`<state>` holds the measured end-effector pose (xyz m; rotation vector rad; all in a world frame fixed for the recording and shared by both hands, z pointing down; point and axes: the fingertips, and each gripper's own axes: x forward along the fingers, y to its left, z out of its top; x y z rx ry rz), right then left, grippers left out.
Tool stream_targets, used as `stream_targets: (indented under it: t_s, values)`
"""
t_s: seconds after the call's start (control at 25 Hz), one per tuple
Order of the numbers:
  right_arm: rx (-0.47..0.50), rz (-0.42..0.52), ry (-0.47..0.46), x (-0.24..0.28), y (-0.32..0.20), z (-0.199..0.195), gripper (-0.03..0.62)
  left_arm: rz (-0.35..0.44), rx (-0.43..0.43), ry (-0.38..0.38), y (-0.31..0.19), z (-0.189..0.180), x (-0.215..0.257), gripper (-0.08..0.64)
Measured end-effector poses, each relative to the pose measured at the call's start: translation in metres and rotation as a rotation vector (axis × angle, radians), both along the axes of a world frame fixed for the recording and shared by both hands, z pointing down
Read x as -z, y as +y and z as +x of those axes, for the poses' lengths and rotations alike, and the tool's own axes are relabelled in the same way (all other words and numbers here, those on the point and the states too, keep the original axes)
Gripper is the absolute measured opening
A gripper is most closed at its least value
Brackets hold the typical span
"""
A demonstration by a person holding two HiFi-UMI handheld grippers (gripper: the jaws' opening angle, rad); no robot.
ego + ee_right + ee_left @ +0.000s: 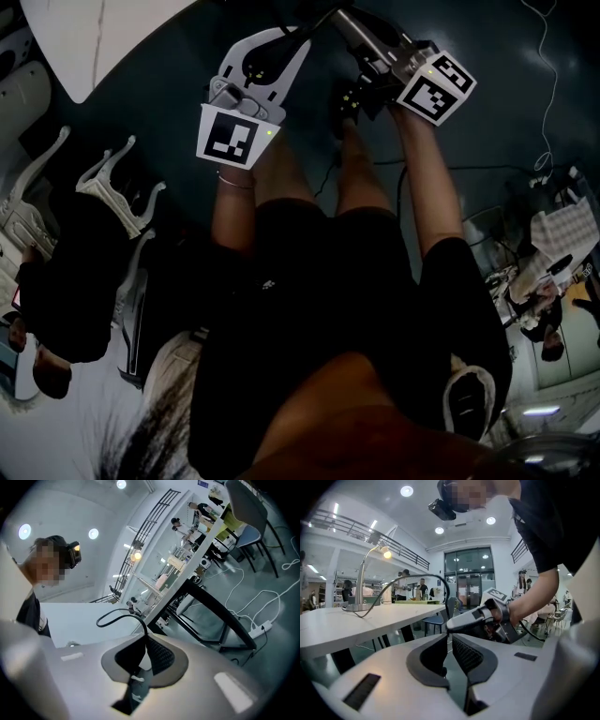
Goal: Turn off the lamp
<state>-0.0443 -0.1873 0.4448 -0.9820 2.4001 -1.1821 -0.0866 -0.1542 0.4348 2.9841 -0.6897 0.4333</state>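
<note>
Clamping tight on the black cable (117,613) with the fingers of the right gripper (144,639), held roughly level off the bench's edge. Holding the left gripper (449,637) just beside it, with fingers a sliver apart and nothing between them. And there on the white bench (337,625), upright and glowing, the lamp (363,585), well beyond both grippers, with that cable arching over from its base.

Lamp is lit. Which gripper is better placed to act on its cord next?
Probably right: the right gripper is shut on the black cord; the left gripper is open, empty, off the cord.
</note>
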Motion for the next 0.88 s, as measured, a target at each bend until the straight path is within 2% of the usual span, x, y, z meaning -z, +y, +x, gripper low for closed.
stream_targets:
  t_s: [0.2, 0.44, 0.64, 0.88]
  values:
    - [0.035, 0.026, -0.044, 0.021, 0.011, -0.004, 0.014, -0.027, 0.019, 0.003, -0.003, 0.003, -0.008, 0.023]
    - [0.059, 0.099, 0.026, 0.038, 0.017, -0.008, 0.014, -0.039, 0.0, -0.008, -0.006, 0.003, -0.02, 0.023]
    - [0.068, 0.09, -0.037, 0.044, 0.015, -0.009, 0.014, -0.045, -0.001, 0.001, -0.009, 0.005, -0.022, 0.023]
    - [0.101, 0.081, -0.042, 0.046, 0.021, -0.015, 0.014, -0.028, -0.017, -0.015, -0.007, 0.009, -0.023, 0.025]
